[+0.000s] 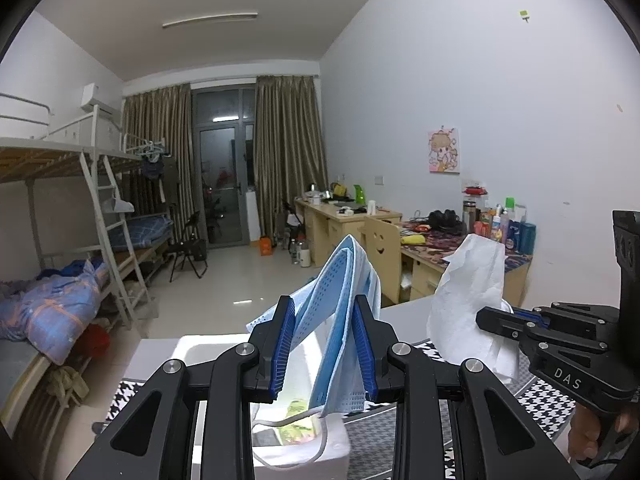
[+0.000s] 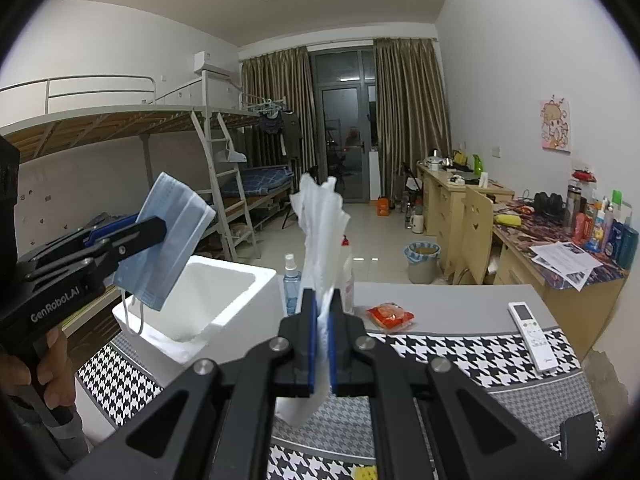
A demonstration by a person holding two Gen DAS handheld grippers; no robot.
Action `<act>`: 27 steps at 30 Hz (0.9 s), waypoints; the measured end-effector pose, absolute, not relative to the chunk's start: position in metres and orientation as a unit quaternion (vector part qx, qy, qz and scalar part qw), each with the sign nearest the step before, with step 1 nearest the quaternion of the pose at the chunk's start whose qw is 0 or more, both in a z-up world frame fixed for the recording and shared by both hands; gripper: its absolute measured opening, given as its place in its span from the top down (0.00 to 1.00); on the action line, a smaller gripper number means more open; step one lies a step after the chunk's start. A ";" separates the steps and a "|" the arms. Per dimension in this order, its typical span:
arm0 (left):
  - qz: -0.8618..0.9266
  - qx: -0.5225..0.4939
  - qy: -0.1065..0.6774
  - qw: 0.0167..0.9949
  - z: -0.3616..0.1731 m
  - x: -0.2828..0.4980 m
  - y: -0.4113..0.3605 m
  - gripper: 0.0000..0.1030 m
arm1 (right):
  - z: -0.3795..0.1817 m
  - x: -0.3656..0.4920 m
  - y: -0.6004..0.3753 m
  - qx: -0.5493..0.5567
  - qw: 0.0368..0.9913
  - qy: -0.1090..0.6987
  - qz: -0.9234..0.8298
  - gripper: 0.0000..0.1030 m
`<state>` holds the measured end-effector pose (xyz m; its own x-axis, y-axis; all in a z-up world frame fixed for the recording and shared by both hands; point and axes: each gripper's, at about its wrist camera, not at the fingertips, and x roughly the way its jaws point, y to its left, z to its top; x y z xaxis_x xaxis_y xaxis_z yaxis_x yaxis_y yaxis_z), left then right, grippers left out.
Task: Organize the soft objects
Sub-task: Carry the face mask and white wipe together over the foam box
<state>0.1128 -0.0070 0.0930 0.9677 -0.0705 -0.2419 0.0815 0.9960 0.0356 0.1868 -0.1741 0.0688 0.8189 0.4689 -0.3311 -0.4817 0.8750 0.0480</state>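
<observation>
Left gripper (image 1: pixel 325 344) jaws clamp a pleated blue surgical face mask (image 1: pixel 344 304) held above the open white foam box (image 2: pixel 208 304), right gripper (image 2: pixel 323 320) pinches a crumpled white paper tissue (image 2: pixel 320 232) upright over the houndstooth-patterned table mat (image 2: pixel 460 352).

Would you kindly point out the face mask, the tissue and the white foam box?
face mask (image 2: pixel 168 240), right wrist view, middle of the pleated blue panel
tissue (image 1: pixel 468 300), left wrist view, middle of the white sheet
white foam box (image 2: pixel 224 312), right wrist view, near rim
</observation>
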 end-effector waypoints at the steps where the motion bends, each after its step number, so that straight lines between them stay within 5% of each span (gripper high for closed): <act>1: -0.037 0.022 0.121 0.992 0.093 0.113 -0.008 0.70 | 0.069 0.187 -0.173 -0.019 0.953 0.168 0.251 0.93; 27: 0.017 0.009 0.131 0.991 0.091 0.125 0.031 0.70 | 0.076 0.190 -0.126 -0.044 0.939 0.164 0.300 0.93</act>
<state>0.1249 0.0309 0.0909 0.9653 0.0366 -0.2587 -0.0320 0.9992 0.0222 0.1903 -0.1256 0.0762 0.7664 0.5487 -0.3339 -0.5778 0.8160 0.0148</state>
